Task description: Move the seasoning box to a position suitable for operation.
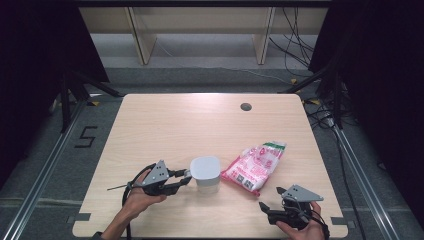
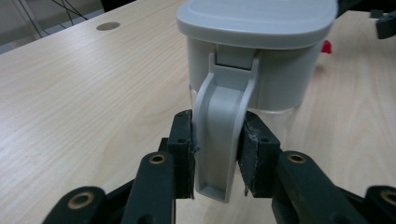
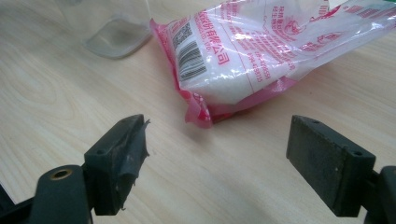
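The left tongs (image 2: 217,154) pinch the grey handle (image 2: 219,140) of a lidded jug (image 1: 205,173), one black pad pressed against each side of the handle. No earlier picture bears on how they got there; the grip itself is plain in the left gripper view. The jug stands upright near the bench's front edge, about midway along it, with the left tongs (image 1: 182,179) reaching in from its left side. The right tongs (image 3: 217,158) stand spread wide with nothing between the pads, hovering low over the bench (image 1: 165,125) near its front right corner. Just ahead of them lies a pink-and-white bag (image 3: 261,51) of white grains, flat on the bench, just to the right of the jug, its far end angled toward the right edge.
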A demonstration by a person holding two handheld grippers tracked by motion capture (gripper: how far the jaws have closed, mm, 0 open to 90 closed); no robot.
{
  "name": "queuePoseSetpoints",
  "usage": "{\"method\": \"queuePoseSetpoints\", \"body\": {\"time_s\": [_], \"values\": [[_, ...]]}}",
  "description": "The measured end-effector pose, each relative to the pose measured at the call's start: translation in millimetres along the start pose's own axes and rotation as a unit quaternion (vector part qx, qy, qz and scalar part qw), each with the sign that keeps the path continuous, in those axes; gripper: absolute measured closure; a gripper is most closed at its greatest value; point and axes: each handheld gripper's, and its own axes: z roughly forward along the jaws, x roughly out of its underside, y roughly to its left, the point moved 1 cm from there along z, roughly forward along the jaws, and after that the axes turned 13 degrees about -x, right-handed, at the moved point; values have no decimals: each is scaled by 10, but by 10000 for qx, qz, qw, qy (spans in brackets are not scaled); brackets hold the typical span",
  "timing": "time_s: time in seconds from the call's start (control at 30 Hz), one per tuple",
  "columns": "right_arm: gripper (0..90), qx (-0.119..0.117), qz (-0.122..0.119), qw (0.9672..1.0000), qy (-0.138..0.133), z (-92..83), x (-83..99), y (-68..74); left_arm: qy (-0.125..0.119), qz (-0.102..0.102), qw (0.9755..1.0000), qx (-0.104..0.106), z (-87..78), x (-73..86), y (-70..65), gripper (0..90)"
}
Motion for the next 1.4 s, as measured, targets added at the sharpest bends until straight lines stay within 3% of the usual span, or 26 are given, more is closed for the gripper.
{"method": "queuePoseSetpoints", "body": {"time_s": [0.03,0.07,0.33,0.5,0.7,0.73,0.87,0.9,1.07,1.13,1.17,1.23,1.27,1.3,1.33,1.37,1.4], "values": [[209,-13,12,10000,-5,3,-1,1,0,0,10000,0,0,0,0,678],[209,134,-15,9999,-54,2,0,2,4,28,10000,76,-34,3,-28,676],[211,109,75,9999,-19,8,5,11,-64,-19,9996,272,-28,-42,-78,594],[212,-16,26,10000,38,10,5,-4,-114,-34,9992,373,-22,-72,-76,599],[212,-40,-8,10000,67,17,3,-7,-142,-96,9994,314,-31,-99,-68,644],[212,123,104,9999,9,8,12,20,-153,-47,9991,381,-35,-106,-75,655],[213,-11,-27,10000,76,20,4,-10,-185,-218,9987,424,-27,-118,-110,664],[213,-35,83,9999,66,17,9,0,-200,-238,9985,442,-19,-122,-117,664],[215,6,54,10000,80,14,9,3,-245,-253,9985,420,17,-152,-150,680],[216,33,29,10000,30,16,11,3,-279,-164,9986,407,23,-152,-150,680],[216,93,40,9999,30,10,9,6,-284,-194,9989,318,20,-148,-160,681],[216,-71,5,9999,88,17,6,-12,-303,-237,9990,245,26,-146,-167,681],[216,-17,60,10000,75,13,10,-2,-299,-292,9990,163,28,-146,-172,682],[216,49,166,9998,50,13,14,25,-296,-157,9994,106,30,-153,-150,682],[216,-36,-10,10000,62,15,6,-6,-294,-262,9992,14,45,-144,-131,681],[217,3,-36,10000,76,19,6,-11,-261,-267,9993,-60,48,-146,-117,682],[217,95,219,9997,58,13,14,30,-261,-267,9993,-60,48,-146,-117,682]]}}
